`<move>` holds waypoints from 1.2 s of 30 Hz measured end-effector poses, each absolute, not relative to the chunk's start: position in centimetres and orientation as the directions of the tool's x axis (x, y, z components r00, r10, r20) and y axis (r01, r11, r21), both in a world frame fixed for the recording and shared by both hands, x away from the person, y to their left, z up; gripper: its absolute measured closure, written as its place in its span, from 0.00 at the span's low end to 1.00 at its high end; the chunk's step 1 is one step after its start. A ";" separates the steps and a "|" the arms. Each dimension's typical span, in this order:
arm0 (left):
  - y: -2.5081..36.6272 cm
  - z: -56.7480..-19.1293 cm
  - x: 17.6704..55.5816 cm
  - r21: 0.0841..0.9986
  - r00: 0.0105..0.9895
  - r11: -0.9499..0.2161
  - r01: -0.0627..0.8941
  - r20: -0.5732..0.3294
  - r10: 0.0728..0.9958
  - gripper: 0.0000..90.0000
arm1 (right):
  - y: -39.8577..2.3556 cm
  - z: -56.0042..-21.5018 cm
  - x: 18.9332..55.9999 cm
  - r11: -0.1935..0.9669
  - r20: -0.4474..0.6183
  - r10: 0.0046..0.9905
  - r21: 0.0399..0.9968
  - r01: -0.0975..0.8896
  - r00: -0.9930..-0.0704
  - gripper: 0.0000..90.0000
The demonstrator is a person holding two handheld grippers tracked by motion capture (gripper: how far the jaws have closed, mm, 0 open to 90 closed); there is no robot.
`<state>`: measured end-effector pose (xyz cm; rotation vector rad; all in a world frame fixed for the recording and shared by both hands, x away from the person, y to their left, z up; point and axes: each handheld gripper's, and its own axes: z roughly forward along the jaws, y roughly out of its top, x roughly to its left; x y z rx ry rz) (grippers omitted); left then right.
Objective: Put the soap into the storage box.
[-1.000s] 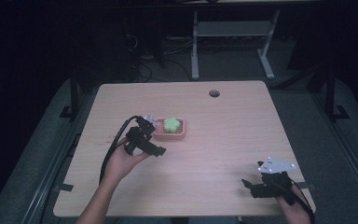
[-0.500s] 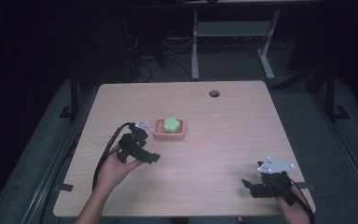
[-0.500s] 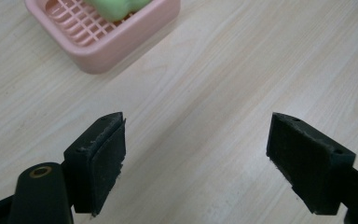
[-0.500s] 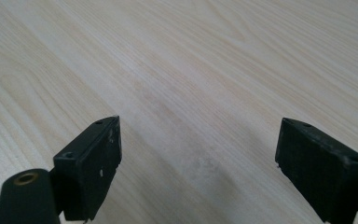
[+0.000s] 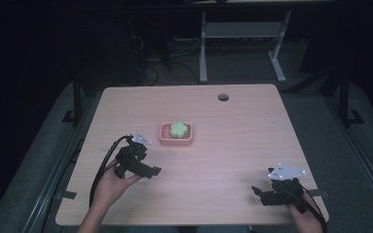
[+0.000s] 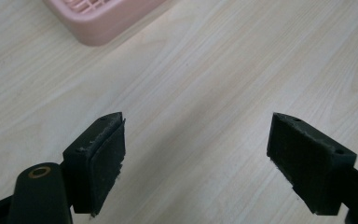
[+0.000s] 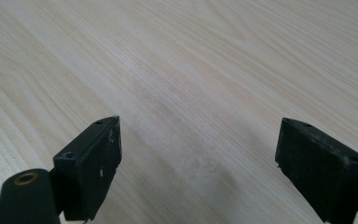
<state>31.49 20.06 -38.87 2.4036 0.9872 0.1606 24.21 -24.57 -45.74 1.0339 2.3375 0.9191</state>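
A pink slatted basket [image 5: 176, 142] sits near the middle of the wooden table [image 5: 233, 141], and a light green flower-shaped object [image 5: 178, 128] lies in it. My left gripper [image 5: 150, 171] is held low over the table in front and to the left of the basket, apart from it. In the left gripper view it [image 6: 198, 126] is open over bare wood, with a corner of the basket [image 6: 102, 18] at the top left. My right gripper [image 5: 258, 192] rests near the front right corner. In the right gripper view it [image 7: 200, 126] is open with nothing between its jaws.
A round cable hole [image 5: 223, 97] sits near the table's far edge. Behind the table stands a white metal frame [image 5: 243, 34], with cables on the dark floor. Rails run along both sides of the table.
My left gripper has drawn back from the basket, toward the front left of the table. The right gripper has not moved.
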 end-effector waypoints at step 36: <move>23.3 -43.0 26.3 0.551 0.710 -0.554 0.625 -0.104 0.697 0.22 | -24.4 -45.7 24.2 0.510 -0.111 0.758 0.715 0.478 -0.643 0.15</move>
